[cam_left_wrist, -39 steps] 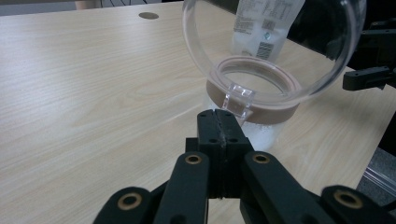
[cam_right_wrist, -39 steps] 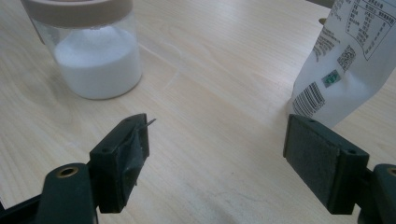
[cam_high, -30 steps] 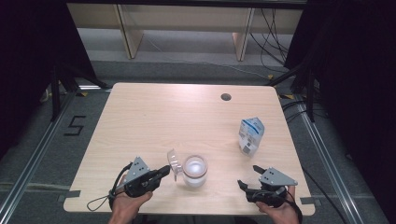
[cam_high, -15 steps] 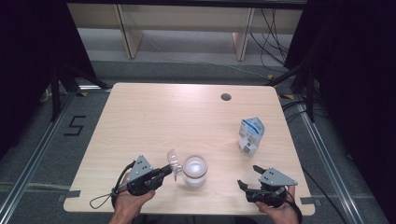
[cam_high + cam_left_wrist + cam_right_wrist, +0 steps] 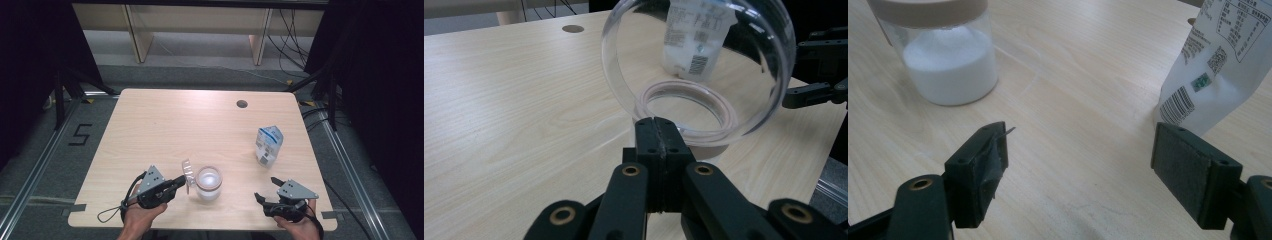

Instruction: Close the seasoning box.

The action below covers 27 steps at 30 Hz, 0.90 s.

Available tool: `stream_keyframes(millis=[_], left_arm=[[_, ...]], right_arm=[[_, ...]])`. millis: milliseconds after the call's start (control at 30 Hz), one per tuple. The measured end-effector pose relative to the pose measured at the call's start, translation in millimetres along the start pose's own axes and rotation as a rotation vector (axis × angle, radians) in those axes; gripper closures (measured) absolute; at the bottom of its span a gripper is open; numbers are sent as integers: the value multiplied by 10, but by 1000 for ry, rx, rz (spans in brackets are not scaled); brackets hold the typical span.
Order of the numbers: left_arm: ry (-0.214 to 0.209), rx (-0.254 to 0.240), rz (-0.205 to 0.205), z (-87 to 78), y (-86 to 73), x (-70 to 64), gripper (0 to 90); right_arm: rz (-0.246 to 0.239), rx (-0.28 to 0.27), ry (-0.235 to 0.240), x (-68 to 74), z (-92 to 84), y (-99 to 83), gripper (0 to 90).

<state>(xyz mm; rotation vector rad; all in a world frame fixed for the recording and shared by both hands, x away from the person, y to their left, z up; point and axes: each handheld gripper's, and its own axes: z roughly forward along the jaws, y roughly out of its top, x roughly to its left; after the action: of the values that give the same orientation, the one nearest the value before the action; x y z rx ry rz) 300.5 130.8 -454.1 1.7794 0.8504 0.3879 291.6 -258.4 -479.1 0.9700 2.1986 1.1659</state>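
A: What has changed?
B: Nothing — left gripper [image 5: 183, 181] stays clenched on the clear lid [image 5: 699, 65], tilted up beside the open jar [image 5: 208, 183].
A: And right?
B: Right gripper [image 5: 267, 190] waits, jaws released — pouch [image 5: 268, 145] untouched.

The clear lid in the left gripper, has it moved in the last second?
No. The clear lid sits just left of the jar, as before.

Clear lid [image 5: 699, 65]; clear jar [image 5: 943, 55], beige rim, white powder; white-blue pouch [image 5: 268, 145]; black grippers; pale wood-grain table [image 5: 165, 130].
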Motion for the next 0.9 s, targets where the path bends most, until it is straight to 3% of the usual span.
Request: stream_keyframes(millis=[133,233,333,367,500,633,667,733,900], left_arm=[[-8,-7,-14,14,-2,-6,894],[-8,-3,7,14,6,-4,894],[-5,-4,-4,24,7,-19,893],[-7,3,15,20,13,-12,893],[-10,-11,3,37,11,-23,893],[-4,2,-7,34,12,-35,893],[-6,4,11,34,17,-27,893],[-15,-3,12,44,16,-27,892],[-11,-1,6,52,18,-42,892]], right_arm=[[-1,0,1,2,-1,0,235],[-1,1,1,3,0,0,235],[-2,1,1,3,0,0,236],[-2,1,1,2,0,0,236],[-18,-10,-11,-5,-1,1,236],[-1,0,-1,5,-4,1,236],[-25,-15,-14,-10,0,2,236],[-1,0,0,6,-2,0,236],[-4,0,3,6,0,0,236]])
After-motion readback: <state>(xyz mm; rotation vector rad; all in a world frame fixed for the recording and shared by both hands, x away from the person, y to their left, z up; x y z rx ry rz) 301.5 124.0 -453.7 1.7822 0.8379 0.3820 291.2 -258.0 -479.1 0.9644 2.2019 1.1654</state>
